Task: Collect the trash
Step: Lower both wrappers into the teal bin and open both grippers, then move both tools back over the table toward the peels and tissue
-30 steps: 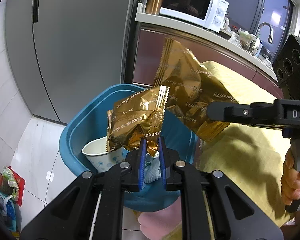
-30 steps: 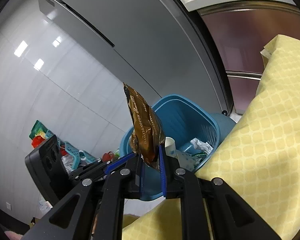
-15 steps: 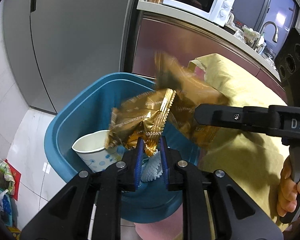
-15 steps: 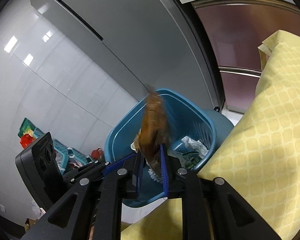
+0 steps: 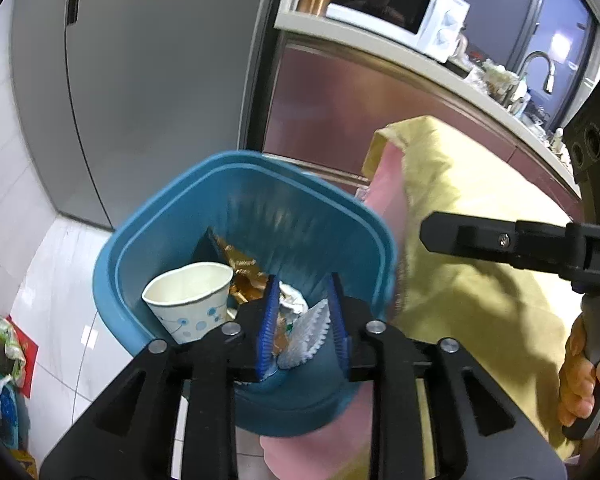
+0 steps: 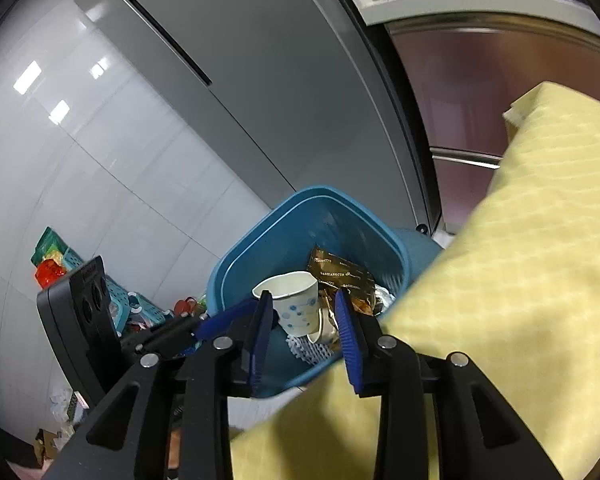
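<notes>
- Fridge (image 5: 148, 92) far left, counter with microwave (image 5: 396, 12) far right; yellow tablecloth (image 5: 472, 248) fills my right side.
- Blue trash bin (image 5: 112, 280) sits on the floor just beside the cloth edge, below both my claws.
- Gold snack wrappers (image 6: 340, 280) lie inside the bin, behind the paper cup (image 5: 192, 304). Cup tilted, rim dented. White foam netting (image 5: 308, 336) and crumpled paper at the near side.
- My left gripper (image 5: 302, 320): jaws opening, nothing between the pads. Released.
- My right gripper (image 6: 304, 332): jaws opening too, nothing clamped; the cup and netting seen between the fingers are down in the bin, not held.
- My read: this drop is done; anything more to collect would be out of view.
- Handling, judged: wrappers are light, crinkly film, slippery on flat faces, so pinch at a crimped seal edge. Cup is light and crushable; take the rim with light squeeze.
</notes>
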The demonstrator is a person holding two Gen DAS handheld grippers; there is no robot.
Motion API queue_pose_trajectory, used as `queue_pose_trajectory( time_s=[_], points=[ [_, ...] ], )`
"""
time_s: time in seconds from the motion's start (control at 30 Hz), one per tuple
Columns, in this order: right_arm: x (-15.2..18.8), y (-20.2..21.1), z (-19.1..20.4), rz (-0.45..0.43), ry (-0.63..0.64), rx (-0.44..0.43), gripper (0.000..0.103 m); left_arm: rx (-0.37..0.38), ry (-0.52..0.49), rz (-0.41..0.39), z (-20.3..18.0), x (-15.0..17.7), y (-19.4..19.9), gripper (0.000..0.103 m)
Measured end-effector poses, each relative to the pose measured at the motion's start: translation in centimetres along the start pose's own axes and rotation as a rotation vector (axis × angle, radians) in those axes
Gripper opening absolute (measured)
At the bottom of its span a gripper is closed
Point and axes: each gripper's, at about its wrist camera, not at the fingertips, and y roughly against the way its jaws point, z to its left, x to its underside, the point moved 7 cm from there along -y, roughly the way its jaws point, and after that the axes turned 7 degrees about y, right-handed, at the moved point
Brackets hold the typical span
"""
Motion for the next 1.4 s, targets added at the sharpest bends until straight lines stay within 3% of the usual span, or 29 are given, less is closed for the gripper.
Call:
queue_pose_trajectory(
  time_s=[0.2, 0.4, 0.53, 0.83, 0.97, 1.13, 1.4],
  points=[
    [0.8, 5.4, -0.6, -0.072, 0.055, 0.019, 0.04, 0.11, -0.096, -0.066, -4.9, 0.1, 3.6, 0.042],
    [3.2, 12.4, -3.1, -0.159, 0.062, 0.093, 0.041, 0.274, -0.236, -0.074, -12.5, 1.5, 5.7, 0.048],
    [5.4, 17.0, -5.5, -0.22, 0.027, 0.178, 0.043, 0.387, -0.344, -0.038, -18.7, 3.9, 6.1, 0.049],
    [10.7, 25.5, -11.5, -0.316, -0.117, 0.379, 0.044, 0.522, -0.507, 0.071, -29.3, 9.3, 4.9, 0.049],
    [13.5, 29.1, -14.8, -0.351, -0.193, 0.463, 0.044, 0.546, -0.542, 0.118, -32.2, 10.7, 4.0, 0.049],
    [15.6, 32.1, -18.1, -0.385, -0.28, 0.543, 0.044, 0.523, -0.593, 0.171, -35.1, 11.9, 2.0, 0.049],
    [16.9, 32.8, -22.0, -0.371, -0.358, 0.583, 0.047, 0.47, -0.629, 0.231, -37.6, 12.7, -0.7, 0.045]
  ],
)
